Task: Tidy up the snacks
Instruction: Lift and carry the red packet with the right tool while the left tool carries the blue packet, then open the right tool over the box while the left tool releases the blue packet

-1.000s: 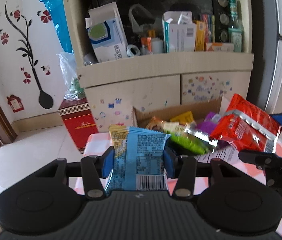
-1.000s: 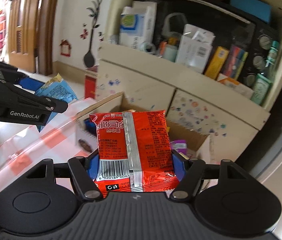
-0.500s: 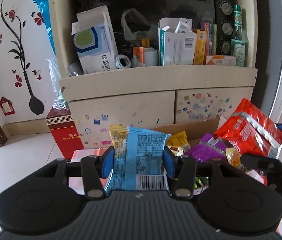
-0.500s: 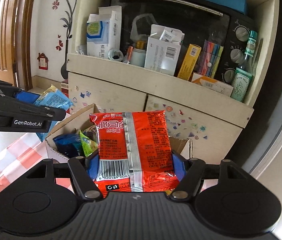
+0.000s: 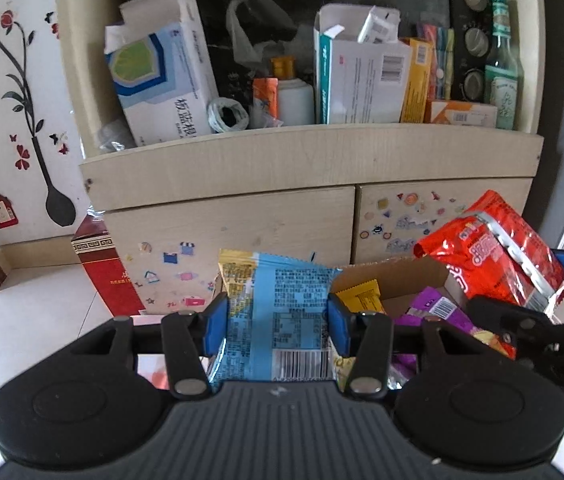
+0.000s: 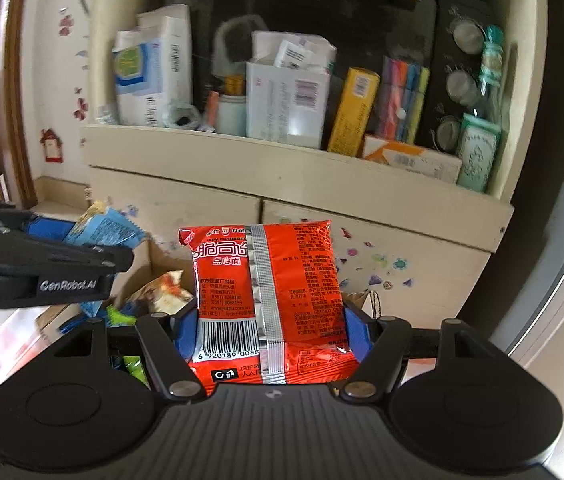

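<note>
My left gripper (image 5: pixel 278 320) is shut on a light blue snack packet (image 5: pixel 282 312), held upright with its barcode toward the camera. My right gripper (image 6: pixel 272 328) is shut on a red noodle packet (image 6: pixel 266 300) with a silver seam. Both hang over an open cardboard box (image 5: pixel 393 276) that holds several snacks, among them a yellow one (image 5: pixel 361 300) and a purple one (image 5: pixel 437 308). The red packet (image 5: pixel 493 256) shows at the right of the left wrist view. The blue packet (image 6: pixel 102 228) and the left gripper show at the left of the right wrist view.
Right behind the box stands a beige cabinet (image 5: pixel 282 224) with sticker-covered doors and a cluttered shelf of cartons and a glass bottle (image 5: pixel 501 76). A red carton (image 5: pixel 102 272) stands on the floor at the left. A red-checked tablecloth (image 6: pixel 2 344) lies under the box.
Both grippers have moved forward toward the cabinet with their packets, and the box now lies directly below them. The right gripper has rolled a little.
</note>
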{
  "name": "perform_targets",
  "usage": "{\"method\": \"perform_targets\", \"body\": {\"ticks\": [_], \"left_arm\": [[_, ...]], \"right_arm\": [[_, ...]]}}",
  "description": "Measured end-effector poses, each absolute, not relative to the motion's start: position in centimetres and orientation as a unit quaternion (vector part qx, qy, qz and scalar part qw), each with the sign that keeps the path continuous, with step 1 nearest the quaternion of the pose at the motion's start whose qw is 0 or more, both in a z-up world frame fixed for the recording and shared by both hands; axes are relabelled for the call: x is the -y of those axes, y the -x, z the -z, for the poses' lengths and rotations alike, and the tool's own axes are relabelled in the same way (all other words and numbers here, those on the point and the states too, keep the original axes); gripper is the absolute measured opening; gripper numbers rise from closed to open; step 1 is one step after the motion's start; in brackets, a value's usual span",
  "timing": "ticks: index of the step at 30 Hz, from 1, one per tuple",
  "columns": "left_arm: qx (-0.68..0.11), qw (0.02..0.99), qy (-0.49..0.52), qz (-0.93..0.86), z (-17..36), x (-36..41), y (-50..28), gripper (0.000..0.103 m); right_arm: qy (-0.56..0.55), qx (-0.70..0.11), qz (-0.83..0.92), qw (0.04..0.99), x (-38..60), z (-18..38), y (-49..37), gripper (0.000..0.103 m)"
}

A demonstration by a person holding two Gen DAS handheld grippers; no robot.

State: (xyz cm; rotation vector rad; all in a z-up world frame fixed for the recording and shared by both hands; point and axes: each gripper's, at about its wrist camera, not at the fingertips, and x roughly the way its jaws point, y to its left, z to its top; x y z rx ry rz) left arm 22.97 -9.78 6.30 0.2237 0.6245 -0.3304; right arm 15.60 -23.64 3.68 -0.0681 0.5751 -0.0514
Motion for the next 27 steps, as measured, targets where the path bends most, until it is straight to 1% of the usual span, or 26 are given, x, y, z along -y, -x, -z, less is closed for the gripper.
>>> {"method": "perform_targets", "body": {"ticks": [2, 3, 4, 5, 7, 8, 10, 22, 27], "left_arm": [[-0.305, 0.932, -0.114, 0.158, -6.0, 10.3, -23.7, 0.054], [-0.305, 0.933, -0.114, 0.155, -5.9, 10.5, -24.0, 0.065], [-0.307, 0.932, -0.113, 0.154, -5.8, 10.6, -24.2, 0.075], [-0.306, 0.933, -0.113, 0.153, -5.8, 10.7, -24.2, 0.077], [-0.301, 0.933, -0.122, 0.155, -6.0, 11.0, -23.9, 0.083], [-0.300, 0.932, -0.131, 0.155, -6.1, 11.2, -23.7, 0.084], [-0.299, 0.932, -0.148, 0.141, -6.2, 11.4, -23.3, 0.093], [-0.347, 0.921, -0.136, 0.110, -6.5, 9.5, -21.7, 0.096], [-0.360, 0.917, -0.135, 0.108, -6.7, 8.7, -20.5, 0.097]], "right_arm": [[0.021, -0.287, 0.041, 0.957, 24.2, -3.2, -16.5, 0.077], [0.019, -0.286, 0.044, 0.957, 24.4, -3.0, -16.7, 0.078], [0.018, -0.283, 0.049, 0.958, 24.4, -2.9, -16.8, 0.083], [0.016, -0.279, 0.052, 0.959, 24.5, -2.9, -16.7, 0.088], [0.009, -0.277, 0.049, 0.960, 24.7, -2.9, -16.5, 0.092], [0.008, -0.280, 0.048, 0.959, 24.8, -3.0, -16.6, 0.093], [0.010, -0.289, 0.052, 0.956, 24.8, -3.0, -16.6, 0.095], [0.002, -0.313, 0.069, 0.947, 24.6, -4.2, -15.2, 0.103], [-0.012, -0.332, 0.092, 0.939, 24.9, -4.4, -14.5, 0.103]]}}
